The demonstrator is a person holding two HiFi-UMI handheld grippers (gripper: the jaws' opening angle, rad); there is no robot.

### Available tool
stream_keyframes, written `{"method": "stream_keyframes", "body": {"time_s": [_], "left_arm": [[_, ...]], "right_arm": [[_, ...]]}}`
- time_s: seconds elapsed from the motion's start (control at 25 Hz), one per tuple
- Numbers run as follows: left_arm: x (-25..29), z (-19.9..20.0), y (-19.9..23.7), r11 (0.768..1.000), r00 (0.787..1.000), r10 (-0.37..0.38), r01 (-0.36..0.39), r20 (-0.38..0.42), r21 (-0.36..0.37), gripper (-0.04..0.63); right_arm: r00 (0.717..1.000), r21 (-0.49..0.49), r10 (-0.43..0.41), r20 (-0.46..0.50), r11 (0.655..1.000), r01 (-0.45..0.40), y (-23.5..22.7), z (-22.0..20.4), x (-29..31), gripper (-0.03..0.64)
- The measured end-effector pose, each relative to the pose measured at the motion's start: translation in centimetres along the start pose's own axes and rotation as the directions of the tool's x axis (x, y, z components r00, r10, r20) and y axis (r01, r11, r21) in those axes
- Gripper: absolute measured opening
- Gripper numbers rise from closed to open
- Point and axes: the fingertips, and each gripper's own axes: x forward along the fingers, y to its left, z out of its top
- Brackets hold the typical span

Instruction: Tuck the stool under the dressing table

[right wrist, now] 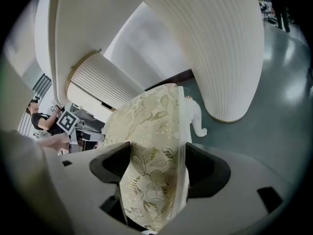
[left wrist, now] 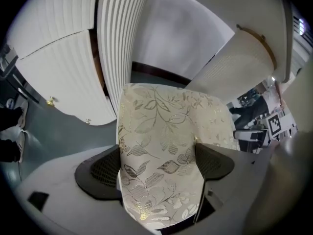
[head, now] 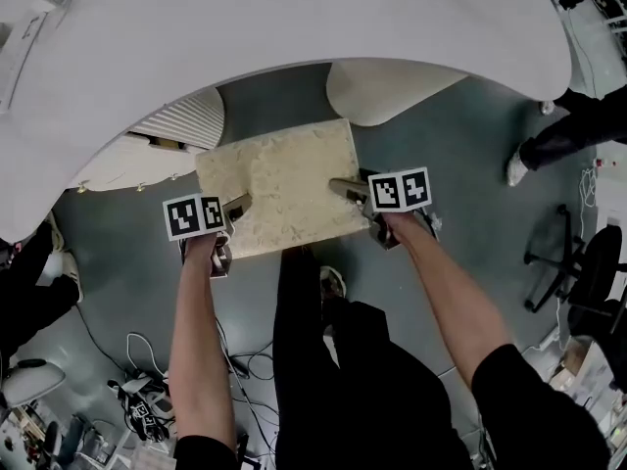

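The stool (head: 284, 184) has a cream seat with a gold leaf pattern; it sits on the grey floor in front of the white dressing table (head: 294, 27), its far edge near the gap between the table's two ribbed pedestals. My left gripper (head: 235, 207) is shut on the seat's left edge, the cushion (left wrist: 161, 151) pinched between its dark pads. My right gripper (head: 345, 188) is shut on the seat's right edge, with cushion (right wrist: 156, 165) filling its jaws. A white stool leg (right wrist: 195, 119) shows beneath the seat.
Ribbed white pedestals stand left (head: 186, 120) and right (head: 382, 86) of the knee gap. The person's dark trousers (head: 323, 360) are right behind the stool. Cables (head: 147, 390) lie on the floor at lower left, an office chair (head: 578, 272) at right, another person's legs (head: 558, 140) at far right.
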Motion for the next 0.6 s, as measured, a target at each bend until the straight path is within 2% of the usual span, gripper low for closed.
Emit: {"method": "stream_keyframes", "body": {"time_s": [0.16,0.6], "left_arm": [[0.3,2.4,0.3,1.0,0.999,-0.008,0.007,0.037,0.015,0.482],[1.1,8.2,0.8,0.999,0.992,-0.011,0.006,0.126,0.04,0.48]], "right_arm": [[0.998,-0.012,0.006,0.056,1.0,-0.005,-0.4,2.2,0.6,0.31],[0.992,-0.029,0.004,0.122,1.0,-0.001,-1.4,7.8,2.2,0.31]]}}
